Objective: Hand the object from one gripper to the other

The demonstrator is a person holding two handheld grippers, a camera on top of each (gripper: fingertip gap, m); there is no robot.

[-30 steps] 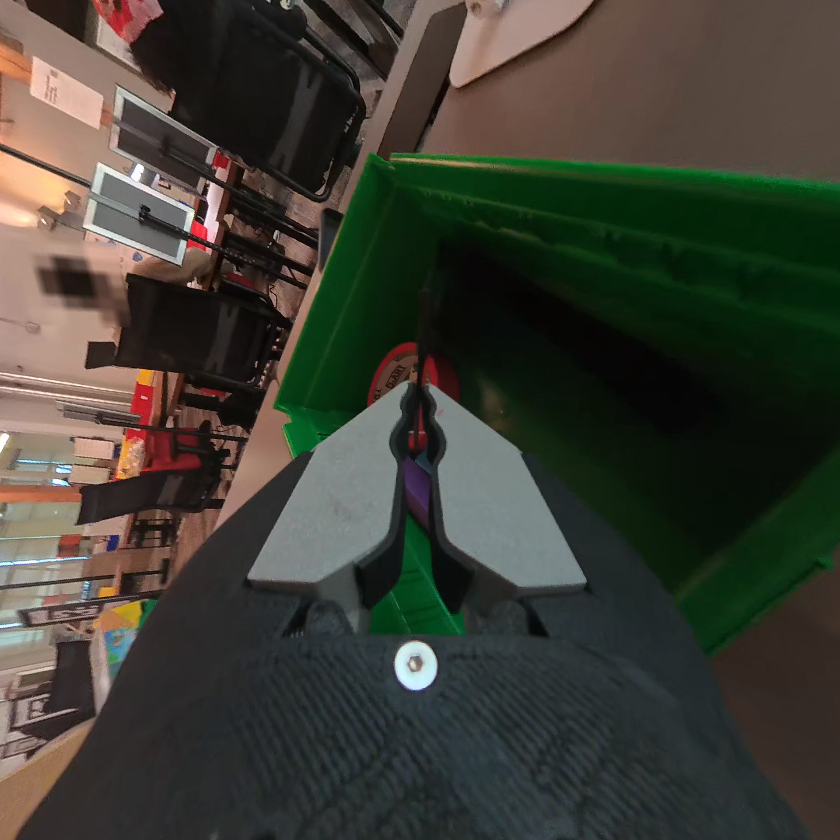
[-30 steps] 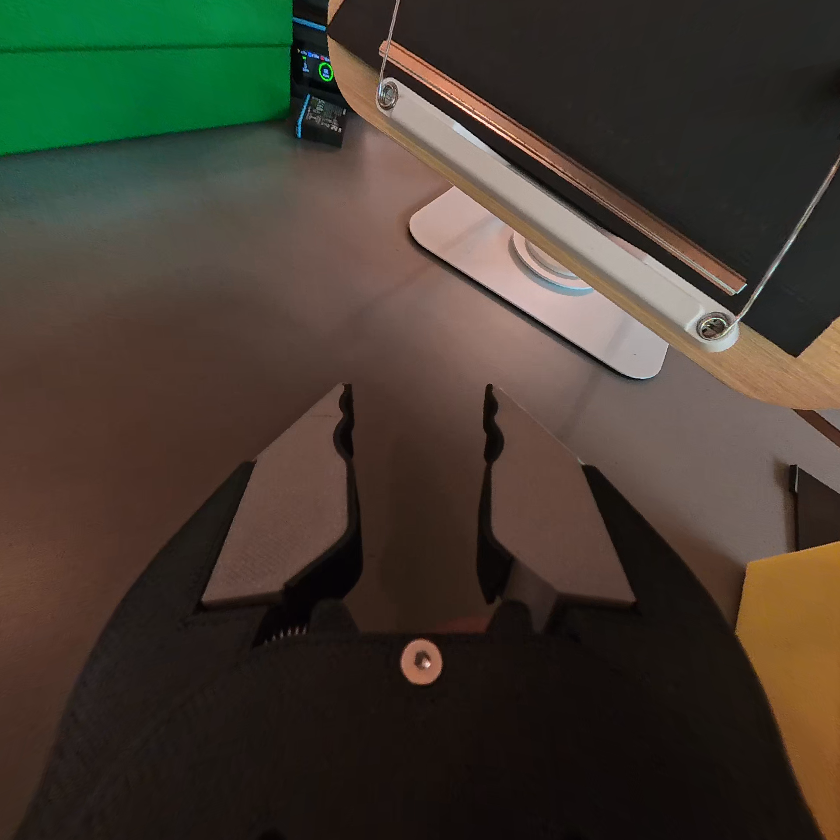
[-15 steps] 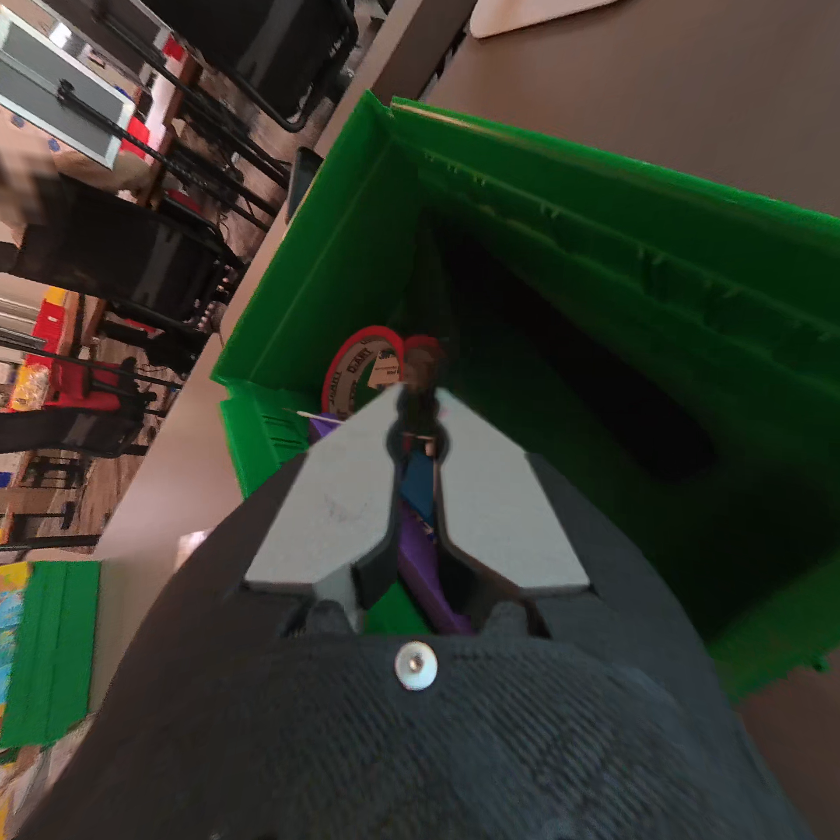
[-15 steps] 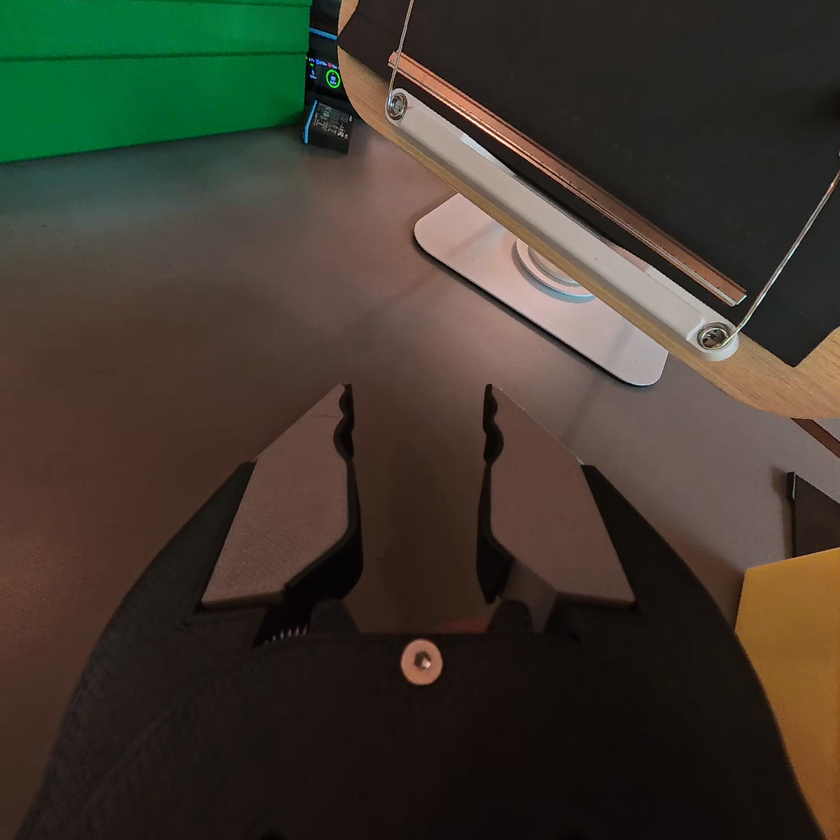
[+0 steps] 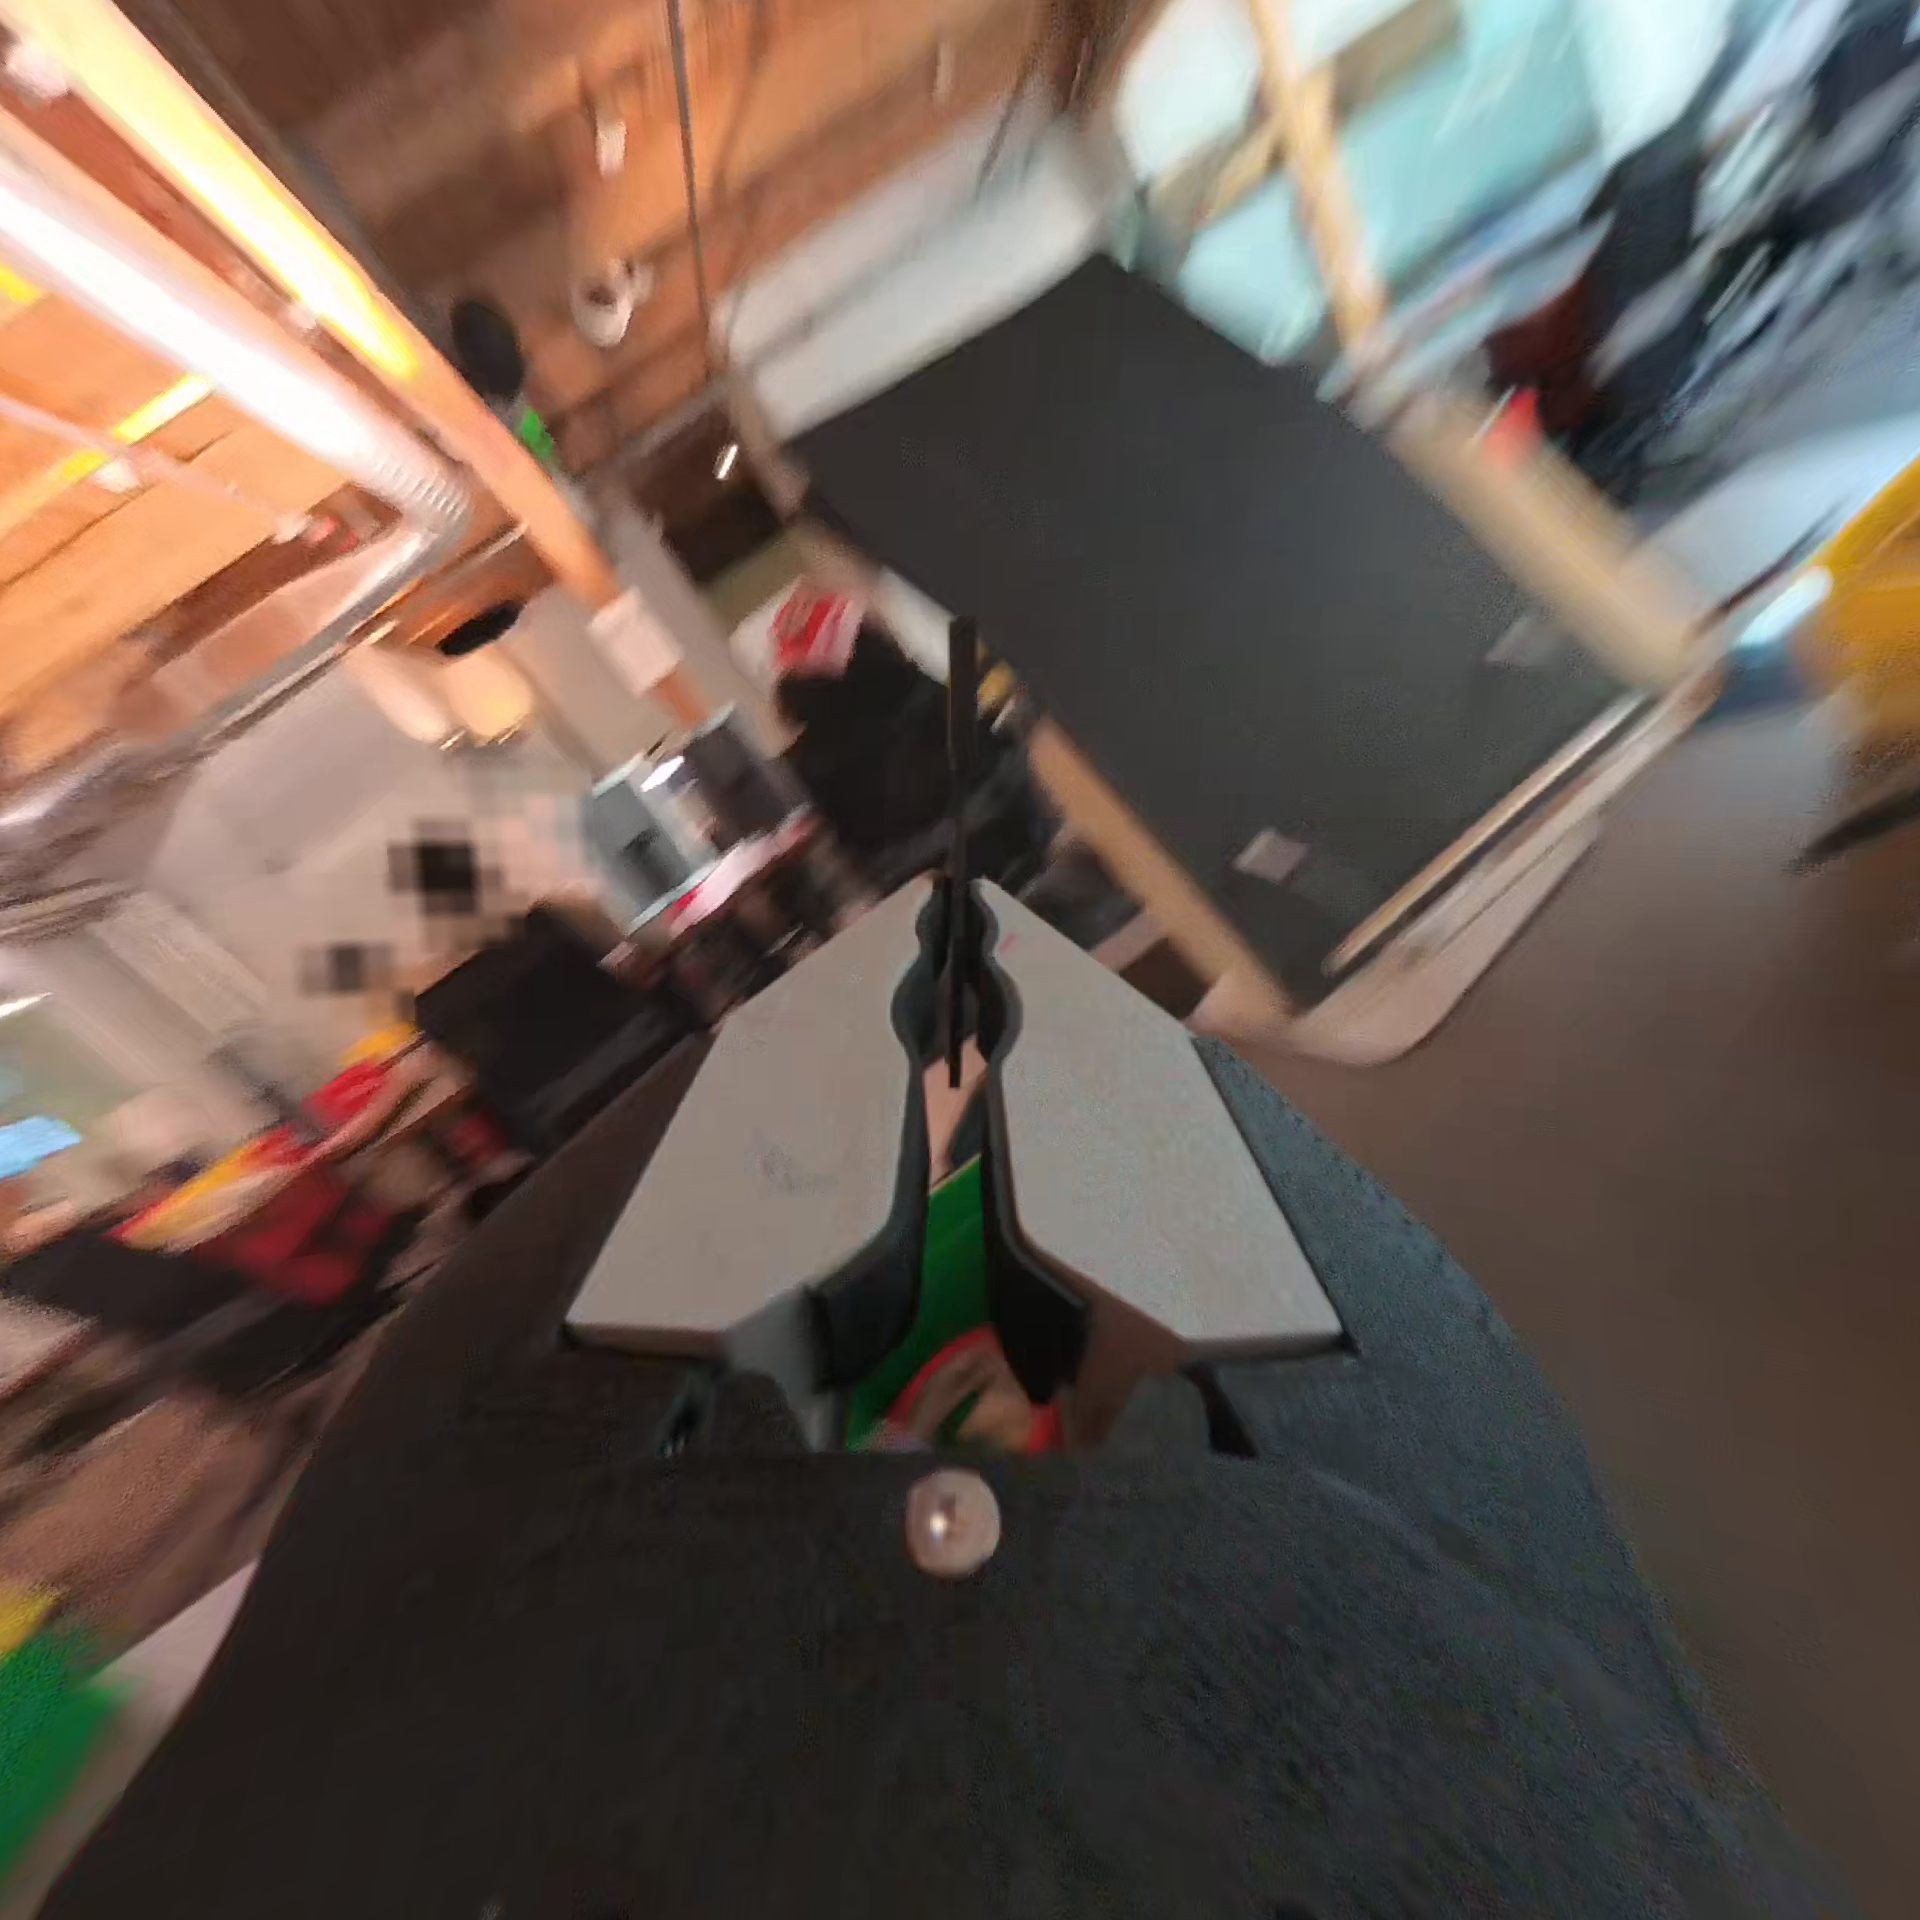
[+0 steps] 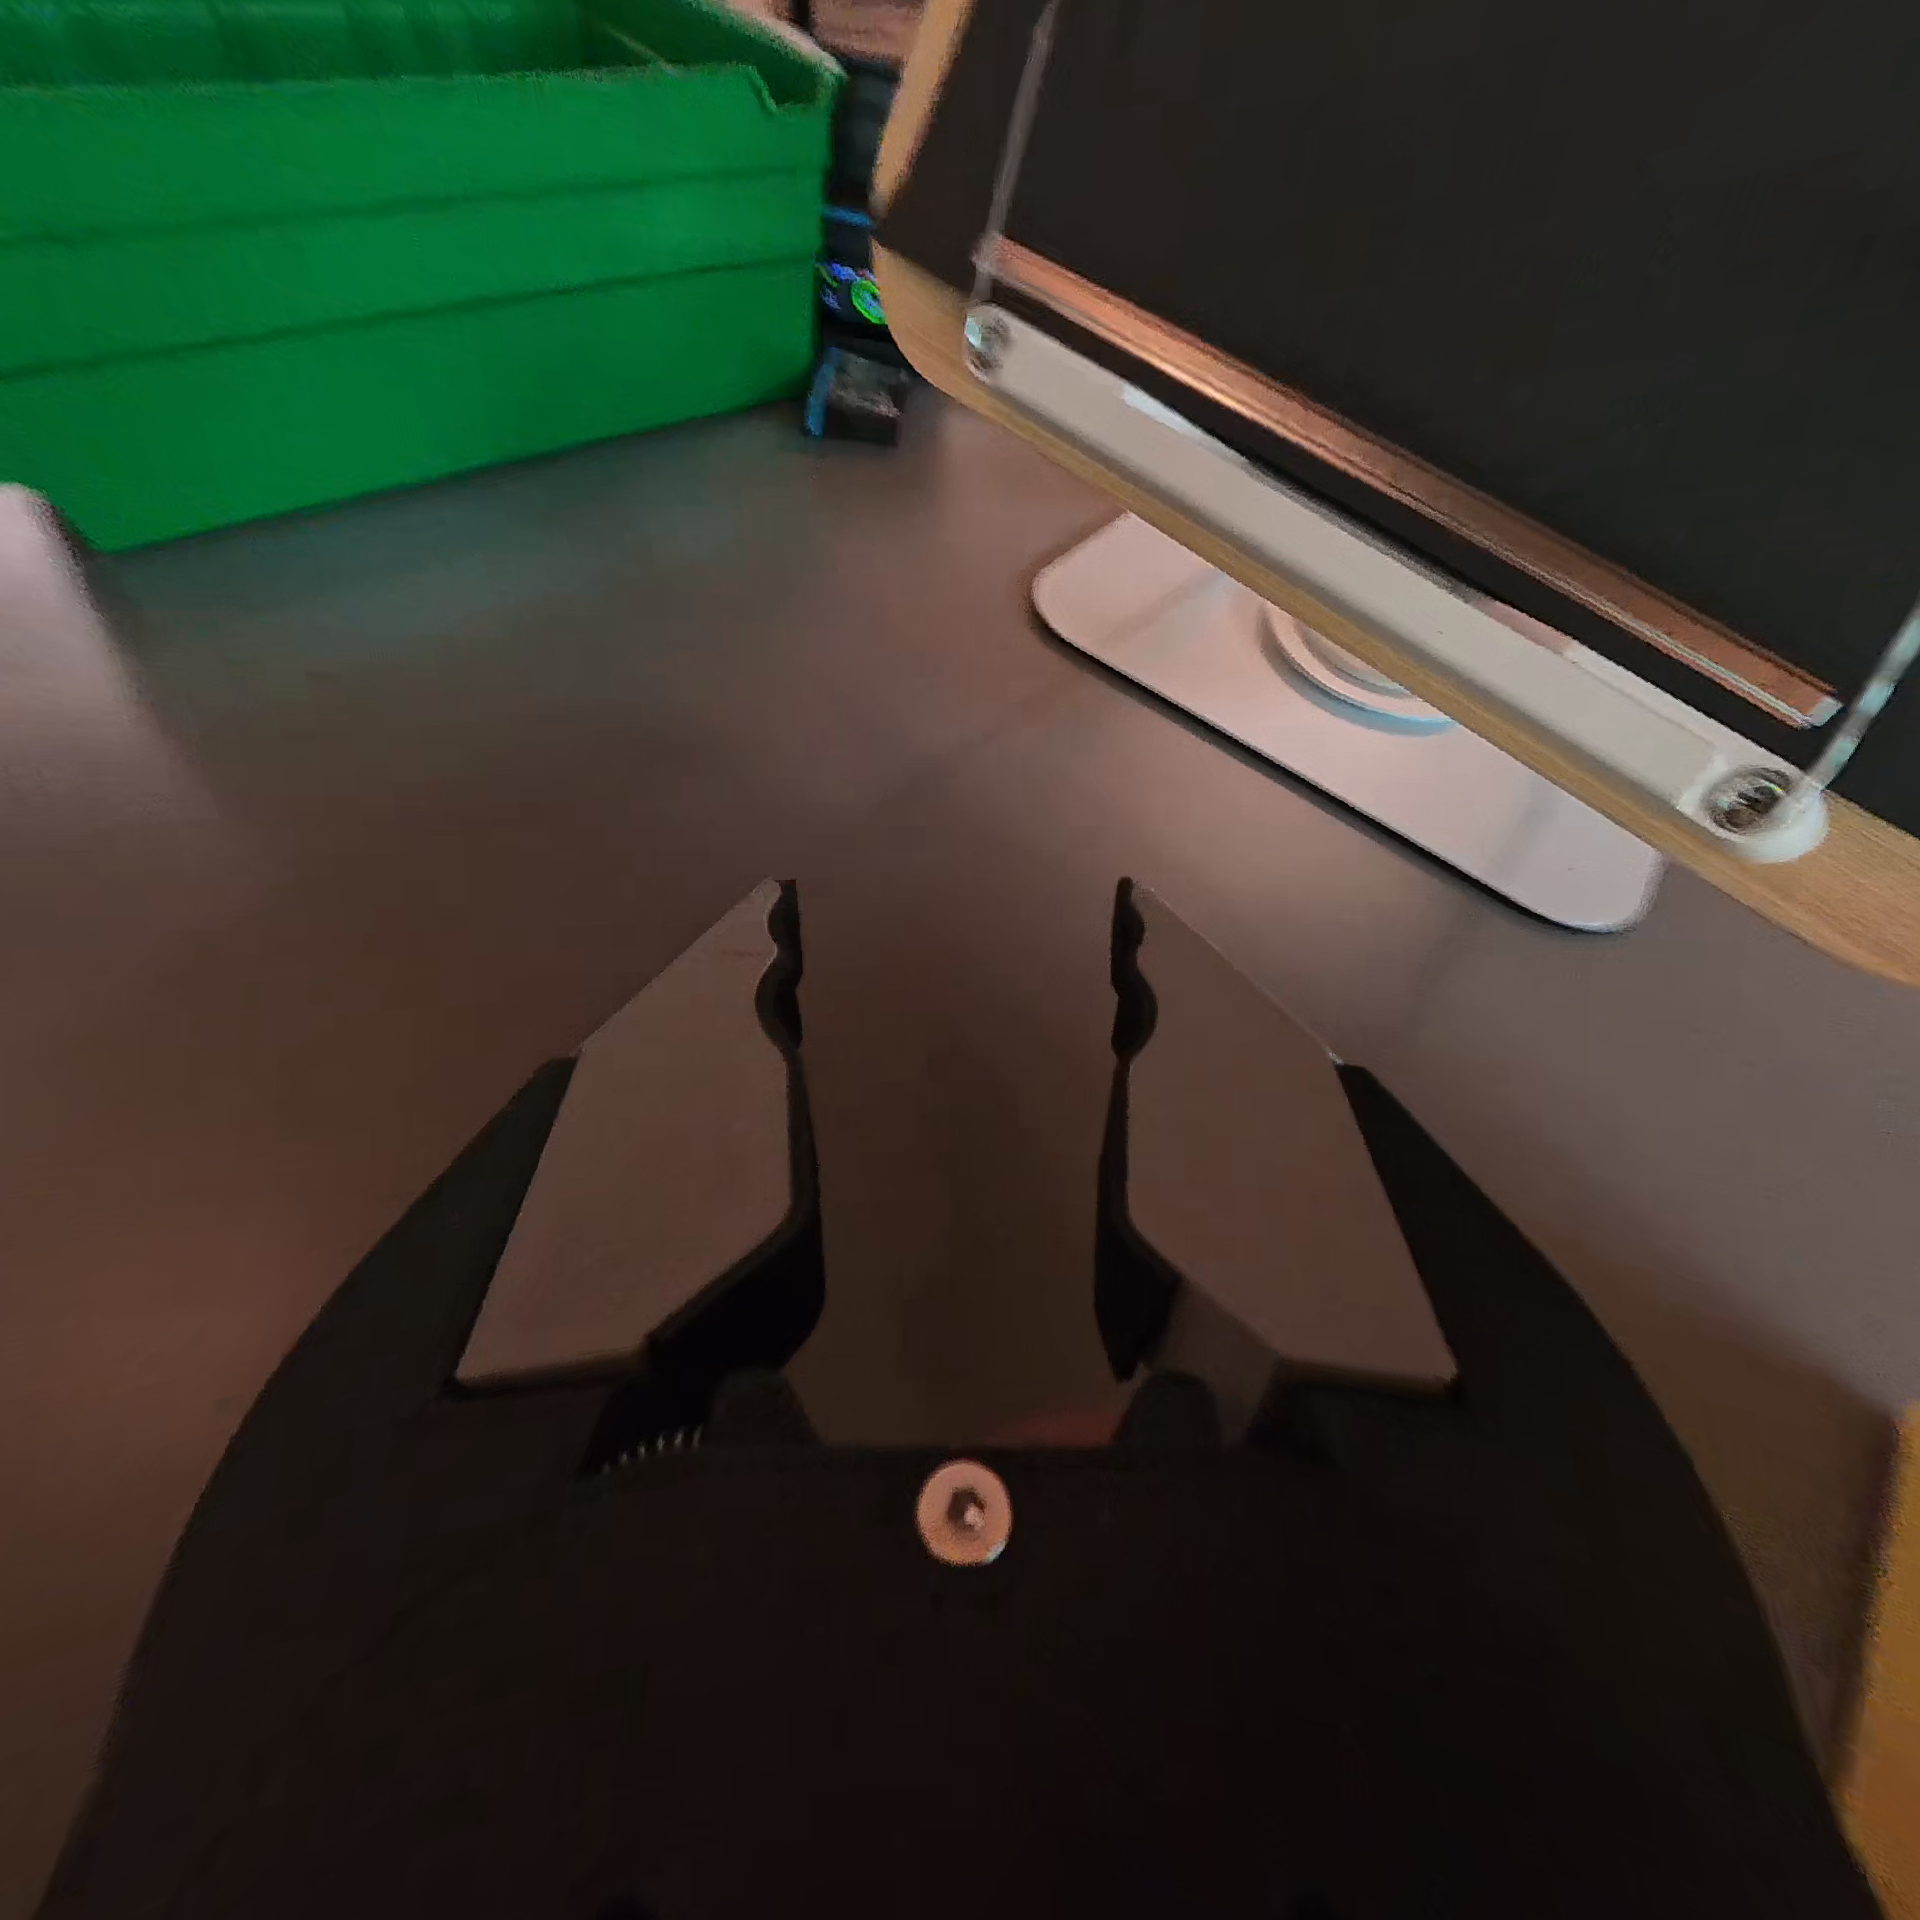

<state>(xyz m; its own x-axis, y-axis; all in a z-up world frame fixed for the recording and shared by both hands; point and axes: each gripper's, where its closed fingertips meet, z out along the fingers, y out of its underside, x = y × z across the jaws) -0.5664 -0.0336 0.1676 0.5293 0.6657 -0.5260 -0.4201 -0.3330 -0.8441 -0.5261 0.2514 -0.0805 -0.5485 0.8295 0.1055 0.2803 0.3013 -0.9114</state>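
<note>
The left gripper is pinching a thin black strip; the right gripper is hovering, fingers spread, near the green bin.

Brown table bearing green bin

Left wrist view heavy motion blur, bright ceiling light strip streaked, right wrist view dim, mild blur, soft glare beside white stand base, wide-angle edge warp
</note>
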